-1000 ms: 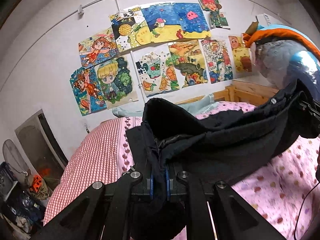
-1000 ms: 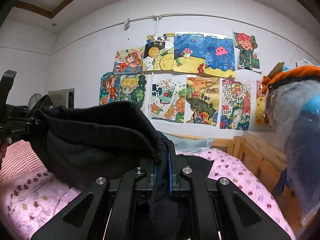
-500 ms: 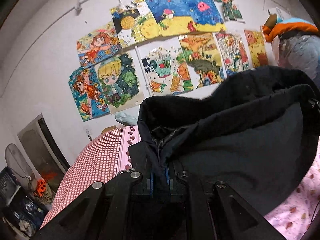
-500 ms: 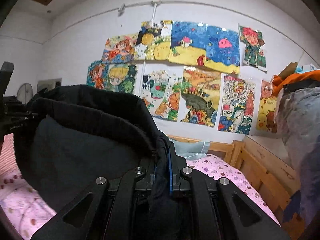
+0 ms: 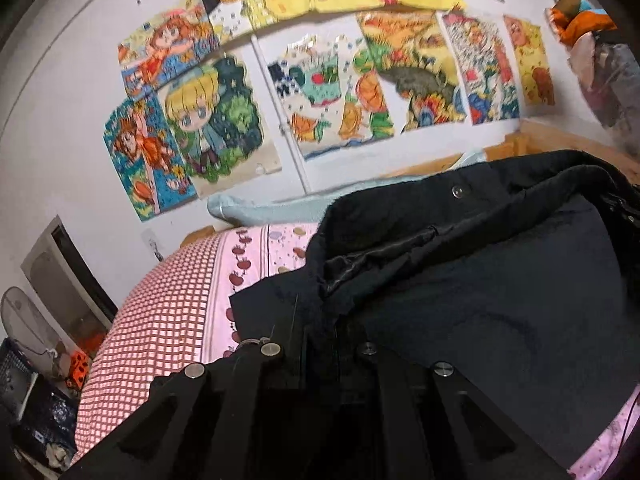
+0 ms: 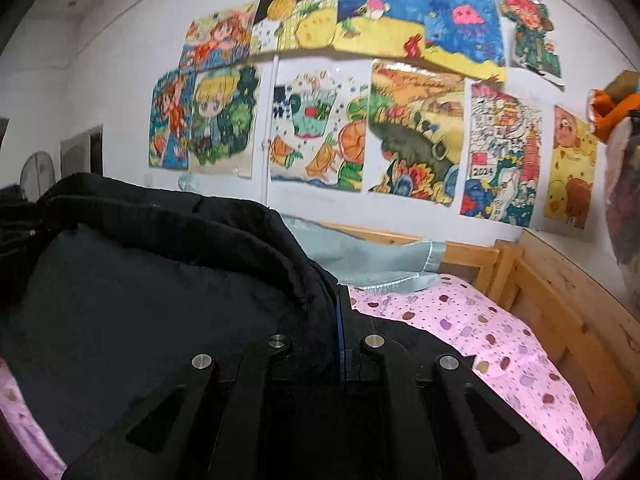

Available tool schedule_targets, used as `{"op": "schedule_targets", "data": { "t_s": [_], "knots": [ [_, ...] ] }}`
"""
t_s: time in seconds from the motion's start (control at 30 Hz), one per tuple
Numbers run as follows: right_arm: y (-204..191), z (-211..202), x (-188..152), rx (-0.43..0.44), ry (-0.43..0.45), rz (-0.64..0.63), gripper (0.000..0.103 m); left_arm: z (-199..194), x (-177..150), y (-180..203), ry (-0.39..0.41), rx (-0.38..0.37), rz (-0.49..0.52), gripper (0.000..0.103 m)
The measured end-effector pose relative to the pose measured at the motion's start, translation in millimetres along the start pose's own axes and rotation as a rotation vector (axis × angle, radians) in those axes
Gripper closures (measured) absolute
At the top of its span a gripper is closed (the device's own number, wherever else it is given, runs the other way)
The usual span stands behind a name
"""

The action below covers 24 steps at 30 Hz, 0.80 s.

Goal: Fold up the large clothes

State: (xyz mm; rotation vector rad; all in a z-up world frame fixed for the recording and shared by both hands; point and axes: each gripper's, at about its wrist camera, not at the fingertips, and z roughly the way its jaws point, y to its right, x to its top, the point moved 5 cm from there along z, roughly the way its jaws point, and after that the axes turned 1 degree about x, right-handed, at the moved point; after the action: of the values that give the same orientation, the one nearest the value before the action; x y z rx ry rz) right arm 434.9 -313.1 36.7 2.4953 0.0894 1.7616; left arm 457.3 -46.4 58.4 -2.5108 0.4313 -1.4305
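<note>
A large black garment with a snap button hangs stretched between both grippers above the bed. My left gripper is shut on one edge of the garment, whose cloth runs off to the right in the left wrist view. My right gripper is shut on the other edge of the black garment, which spreads to the left in the right wrist view. Its lower part drapes down toward the pink bedsheet. The fingertips of both grippers are buried in the cloth.
A light blue pillow lies at the head of the bed. A red checked cover lies on the bed's left side. A wooden bed frame runs along the right. Posters cover the wall. Clutter and a fan stand at far left.
Both grippers have carried the garment toward the wall and a little lower. The posters and pillow now look closer, and the cloth sags nearer the bedsheet.
</note>
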Motion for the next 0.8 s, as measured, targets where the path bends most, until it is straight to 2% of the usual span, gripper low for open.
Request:
{"op": "schedule_targets", "data": {
  "t_s": [0.13, 0.27, 0.37, 0.47, 0.63, 0.7, 0.73, 0.8],
  "knots": [
    [1.9, 32.2, -6.2, 0.0, -0.047, 0.017, 0.096, 27.2, 0.9, 4.8, -0.052, 0.006, 0.008, 0.094],
    [4.1, 55.2, -16.8, 0.009, -0.09, 0.037, 0.095, 47.8, -3.4, 7.9, -0.095, 0.001, -0.028, 0.093],
    [5.7, 63.3, -25.6, 0.021, -0.104, 0.053, 0.095, 51.7, -7.2, 13.4, -0.08, 0.027, -0.016, 0.09],
    [7.2, 63.9, -33.8, 0.051, -0.1, 0.067, 0.09, 52.0, -8.8, 20.8, -0.067, 0.055, 0.009, 0.089],
    [8.8, 64.9, -38.9, 0.087, -0.096, 0.087, 0.085, 45.9, -7.8, 20.0, -0.056, 0.062, 0.0, 0.085],
    [7.9, 64.1, -38.2, 0.092, -0.094, 0.082, 0.079, 44.4, -7.7, 15.9, -0.057, 0.056, -0.022, 0.08],
    [6.6, 63.1, -37.9, 0.095, -0.093, 0.076, 0.076, 43.6, -7.4, 13.7, -0.056, 0.052, -0.036, 0.073],
    [3.8, 60.1, -36.3, 0.1, -0.093, 0.061, 0.067, 41.1, -6.0, 9.5, -0.048, 0.05, -0.063, 0.052]
  ]
}}
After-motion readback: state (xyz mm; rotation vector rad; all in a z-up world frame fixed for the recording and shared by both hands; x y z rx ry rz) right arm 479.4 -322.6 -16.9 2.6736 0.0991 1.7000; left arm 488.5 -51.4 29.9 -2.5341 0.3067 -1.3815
